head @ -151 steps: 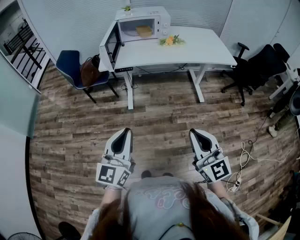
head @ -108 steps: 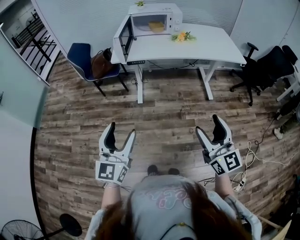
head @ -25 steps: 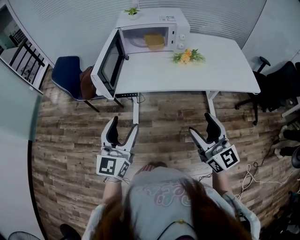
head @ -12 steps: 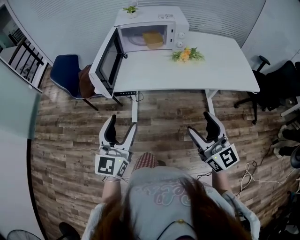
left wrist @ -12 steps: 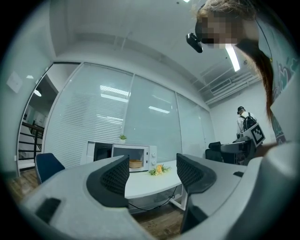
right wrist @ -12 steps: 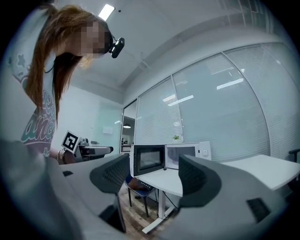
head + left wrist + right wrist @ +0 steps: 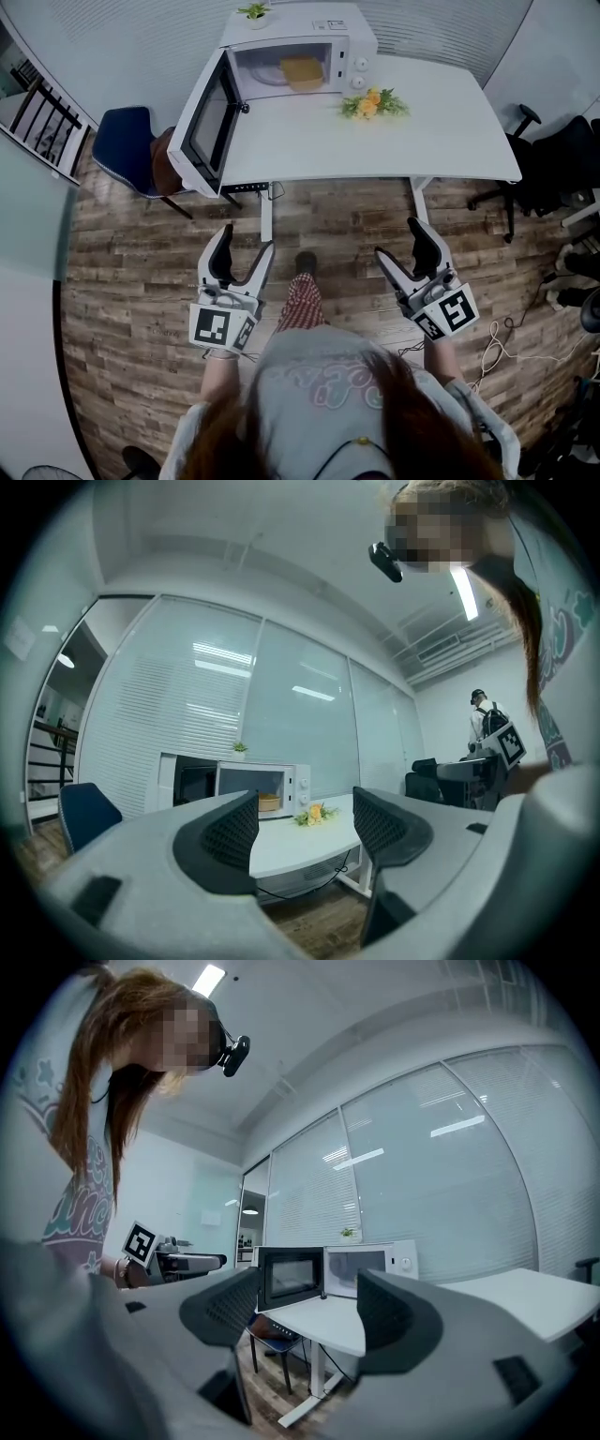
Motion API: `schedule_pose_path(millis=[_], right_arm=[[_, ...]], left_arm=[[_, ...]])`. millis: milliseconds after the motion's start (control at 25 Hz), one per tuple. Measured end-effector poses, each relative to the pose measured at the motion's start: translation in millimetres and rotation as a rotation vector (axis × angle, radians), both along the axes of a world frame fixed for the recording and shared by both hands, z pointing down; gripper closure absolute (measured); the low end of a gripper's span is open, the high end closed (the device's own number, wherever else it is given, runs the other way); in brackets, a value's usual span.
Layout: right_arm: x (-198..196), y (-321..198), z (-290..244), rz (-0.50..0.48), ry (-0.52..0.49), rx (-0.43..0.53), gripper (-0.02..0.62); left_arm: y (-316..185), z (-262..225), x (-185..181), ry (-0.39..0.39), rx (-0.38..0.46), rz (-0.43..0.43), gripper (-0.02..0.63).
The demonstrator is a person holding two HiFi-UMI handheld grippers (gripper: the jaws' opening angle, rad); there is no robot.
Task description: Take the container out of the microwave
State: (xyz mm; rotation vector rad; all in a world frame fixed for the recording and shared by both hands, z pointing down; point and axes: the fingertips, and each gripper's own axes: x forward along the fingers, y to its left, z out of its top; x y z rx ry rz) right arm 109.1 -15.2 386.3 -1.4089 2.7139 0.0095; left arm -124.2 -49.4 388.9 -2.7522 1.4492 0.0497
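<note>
Head view: white microwave (image 7: 298, 42) sits at far-left end of white desk (image 7: 375, 141), door (image 7: 208, 122) swung wide open to the left. Tan container (image 7: 302, 71) is inside the cavity, toward its right side. Small potted plant (image 7: 253, 12) on top of microwave; flower bunch (image 7: 372, 101) on desk just right of it. Blue chair (image 7: 125, 141) w/ brown bag (image 7: 159, 164) stands left of desk. Left gripper (image 7: 245, 240) and right gripper (image 7: 399, 242) are near, over wood floor (image 7: 141, 272), well apart from desk. Both have jaws spread wide, nothing in either.

Left gripper view: jaws apart, empty. Btwn them, far off, microwave w/ container visible inside, flower bunch beside it.

Right gripper view: jaws apart, empty. Open door & microwave front show far btwn them; container can't be made out here.
</note>
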Motion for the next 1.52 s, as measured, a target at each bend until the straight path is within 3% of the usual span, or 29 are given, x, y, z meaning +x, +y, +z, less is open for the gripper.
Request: schedule_pose_path(millis=[560, 1520], right_arm=[[4, -105, -2, 0.027, 0.015, 0.033, 0.278], [-5, -285, -12, 0.055, 0.018, 0.016, 0.278]], left_arm=[[-119, 0, 26, -0.009, 0.039, 0.055, 0.318], [-316, 1, 47, -0.034, -0.004, 0.111, 0.318]])
